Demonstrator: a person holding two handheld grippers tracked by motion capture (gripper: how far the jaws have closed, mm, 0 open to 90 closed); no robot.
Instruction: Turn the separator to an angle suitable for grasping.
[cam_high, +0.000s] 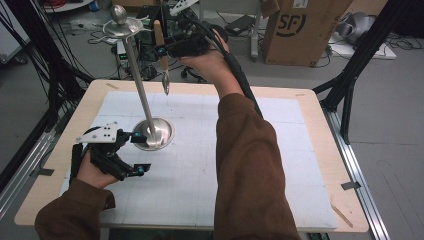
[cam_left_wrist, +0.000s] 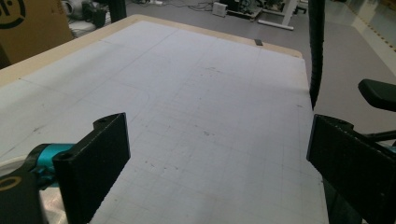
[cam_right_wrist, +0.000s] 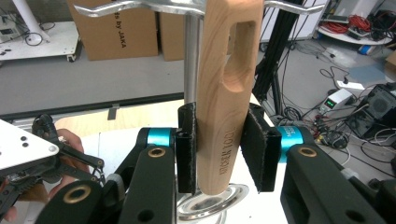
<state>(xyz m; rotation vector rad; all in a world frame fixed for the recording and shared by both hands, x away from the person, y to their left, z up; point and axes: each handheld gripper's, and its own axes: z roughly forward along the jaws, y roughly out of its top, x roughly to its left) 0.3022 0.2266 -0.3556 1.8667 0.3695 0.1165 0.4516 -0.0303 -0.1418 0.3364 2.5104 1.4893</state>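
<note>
White gridded mat on pale wooden table (cam_high: 320, 150) | 7 o'clock: left gripper (cam_high: 134, 153) spread wide, one jaw bracing shiny metal hook stand (cam_high: 145, 107) | 12 o'clock: right gripper (cam_right_wrist: 220, 151) clamps wooden-handled utensil (cam_high: 161, 45) upright near hooks, likely for hanging.

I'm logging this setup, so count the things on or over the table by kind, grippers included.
Metal stands: 1, the hook stand with its round base on the table.
Wooden-handled utensils: 1, the utensil clamped in the right gripper.
Grippers: 2, left gripper and right gripper.
Total: 4
</note>
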